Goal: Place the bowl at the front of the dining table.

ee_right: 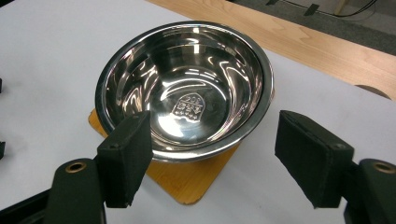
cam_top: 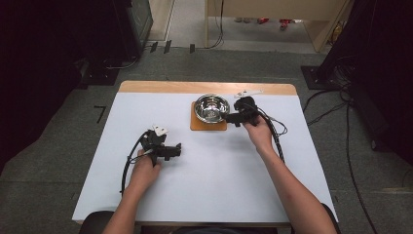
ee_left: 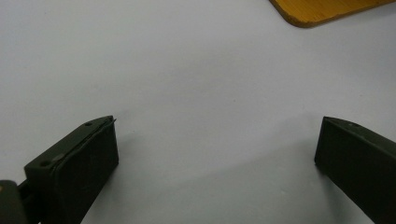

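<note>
A shiny steel bowl stands empty on a small square wooden board at the table's far middle. My right gripper is just to the bowl's right, pointing at it. Its jaws are open with nothing between them; the left one sits in front of the bowl's near rim, the right one clear of it. My left gripper rests low over the white tabletop at the middle left, open and empty. A corner of the board lies ahead of it.
The white table ends in a bare wooden strip along its far edge. Black cables trail from both grippers across the top. On the floor are dark equipment at the left and more cables at the right.
</note>
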The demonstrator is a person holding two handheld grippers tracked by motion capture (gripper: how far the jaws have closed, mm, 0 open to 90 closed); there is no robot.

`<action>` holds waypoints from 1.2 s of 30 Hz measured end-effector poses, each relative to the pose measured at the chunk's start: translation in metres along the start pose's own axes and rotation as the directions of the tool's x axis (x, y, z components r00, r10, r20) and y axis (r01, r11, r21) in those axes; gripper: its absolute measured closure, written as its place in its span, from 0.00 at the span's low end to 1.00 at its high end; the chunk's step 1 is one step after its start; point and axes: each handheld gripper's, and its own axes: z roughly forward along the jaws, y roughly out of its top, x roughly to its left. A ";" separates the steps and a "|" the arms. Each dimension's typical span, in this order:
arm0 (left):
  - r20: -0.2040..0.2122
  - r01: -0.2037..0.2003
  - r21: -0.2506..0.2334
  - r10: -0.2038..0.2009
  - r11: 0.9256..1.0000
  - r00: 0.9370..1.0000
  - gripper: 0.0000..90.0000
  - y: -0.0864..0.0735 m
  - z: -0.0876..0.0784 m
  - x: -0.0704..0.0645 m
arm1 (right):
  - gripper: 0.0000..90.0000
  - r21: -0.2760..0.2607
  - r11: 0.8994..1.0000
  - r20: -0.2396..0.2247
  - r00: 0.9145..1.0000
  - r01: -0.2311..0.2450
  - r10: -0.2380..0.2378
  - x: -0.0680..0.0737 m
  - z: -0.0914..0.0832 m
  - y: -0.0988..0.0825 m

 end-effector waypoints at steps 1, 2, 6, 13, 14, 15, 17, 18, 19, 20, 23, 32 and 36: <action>0.000 0.000 0.000 0.000 1.000 1.000 0.00 0.000 0.000 0.000 | 0.30 -0.002 1.000 -0.001 1.000 0.001 -0.001 0.000 0.000 -0.001; 0.000 0.000 0.000 0.000 1.000 1.000 0.00 0.000 0.000 0.000 | 0.30 0.000 1.000 -0.003 1.000 -0.003 0.003 0.000 -0.002 -0.002; 0.000 0.000 0.001 0.000 1.000 1.000 0.00 0.000 0.000 0.000 | 0.30 0.004 1.000 -0.003 1.000 -0.010 0.010 0.002 -0.005 -0.007; 0.000 0.000 -0.001 0.000 1.000 1.000 0.00 0.000 0.000 0.000 | 0.30 0.010 1.000 -0.001 1.000 -0.023 0.023 0.003 -0.010 -0.015; 0.000 0.000 0.000 0.000 1.000 1.000 0.00 0.000 0.000 0.000 | 0.30 0.010 1.000 0.000 1.000 -0.018 0.018 0.003 -0.010 -0.017; 0.000 0.000 0.000 0.000 1.000 1.000 0.00 0.000 0.000 0.000 | 0.30 0.011 1.000 0.003 1.000 -0.019 0.019 0.003 -0.011 -0.019; 0.000 0.000 0.000 0.000 1.000 1.000 0.00 0.000 0.000 0.000 | 0.30 0.008 1.000 -0.003 1.000 -0.025 0.025 0.002 -0.013 -0.023; 0.000 0.000 0.000 0.000 1.000 1.000 0.00 0.000 0.000 0.000 | 0.30 0.009 1.000 -0.003 1.000 -0.026 0.026 0.002 -0.013 -0.024; 0.000 0.000 0.000 0.000 1.000 1.000 0.00 0.000 0.000 0.000 | 0.30 0.012 1.000 -0.001 1.000 -0.026 0.026 0.002 -0.014 -0.026; 0.000 0.000 0.000 0.000 1.000 1.000 0.00 0.000 0.000 0.000 | 0.30 0.018 0.999 -0.001 1.000 -0.027 0.027 0.002 -0.015 -0.028; 0.000 0.000 0.000 0.000 1.000 1.000 0.00 0.000 0.000 0.000 | 0.30 0.011 1.000 0.000 1.000 -0.025 0.025 0.001 -0.016 -0.031; 0.000 0.000 0.000 0.000 1.000 1.000 0.00 0.000 0.000 0.000 | 0.28 0.024 1.000 0.014 1.000 -0.007 0.007 0.003 -0.016 -0.040; 0.000 0.000 0.000 0.000 1.000 1.000 0.00 0.000 0.000 0.000 | 0.28 0.027 1.000 0.019 1.000 0.002 -0.003 0.003 -0.014 -0.046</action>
